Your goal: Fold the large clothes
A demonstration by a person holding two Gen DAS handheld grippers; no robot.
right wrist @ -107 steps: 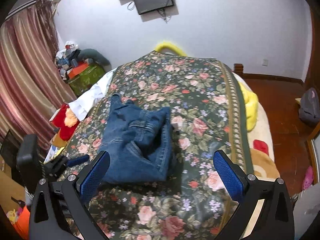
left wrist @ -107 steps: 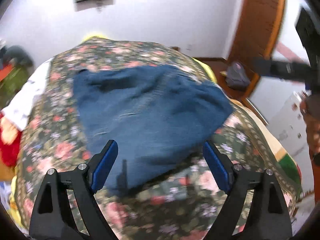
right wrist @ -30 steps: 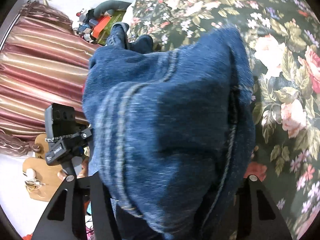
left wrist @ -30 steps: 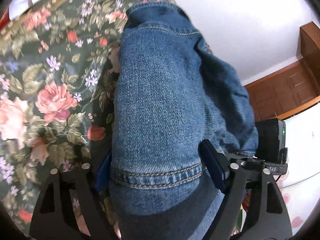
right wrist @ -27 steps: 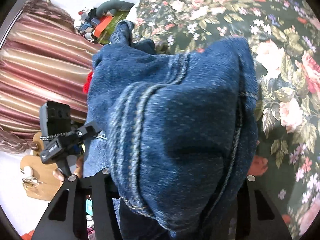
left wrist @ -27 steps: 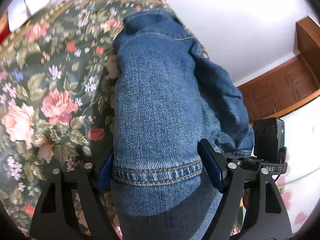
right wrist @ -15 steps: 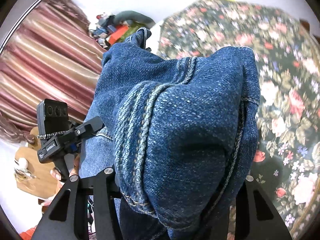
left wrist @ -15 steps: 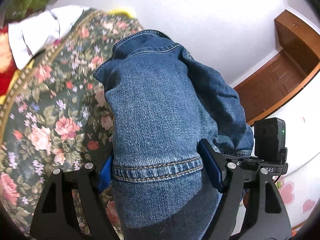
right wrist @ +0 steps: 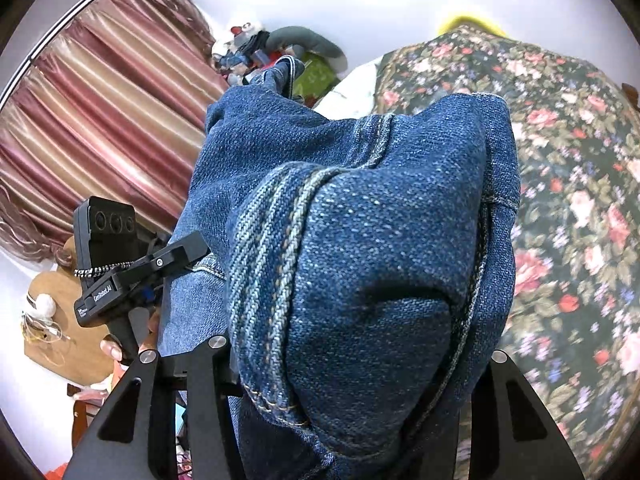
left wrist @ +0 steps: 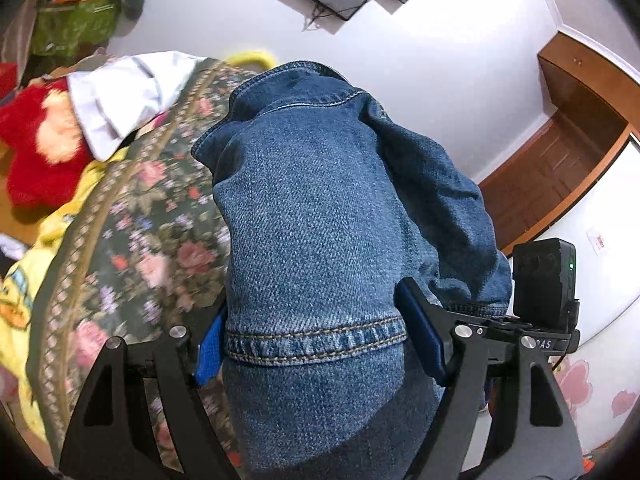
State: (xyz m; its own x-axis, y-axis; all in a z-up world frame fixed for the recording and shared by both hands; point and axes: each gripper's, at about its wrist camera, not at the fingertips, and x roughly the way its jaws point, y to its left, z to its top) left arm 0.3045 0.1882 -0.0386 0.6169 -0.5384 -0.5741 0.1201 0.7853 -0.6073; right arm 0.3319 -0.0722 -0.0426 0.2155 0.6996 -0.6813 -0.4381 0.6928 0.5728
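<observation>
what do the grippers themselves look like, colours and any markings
Both are matte black, with triangular cut-out finger arms and silver screws. The left gripper has blue pads. A boxy black camera block rides on each: one with a green light, the other with three lenses, white lettering and a braided cord.

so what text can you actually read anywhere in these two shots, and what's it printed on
"GenRobot.AI": white label on the body of the left tool, right wrist view.
"RAS": letters on the body of the right tool, left wrist view; the start is cut off.
Smaller line under the GenRobot.AI label: too small to read.
Sticker on the white panel: too small to read.
</observation>
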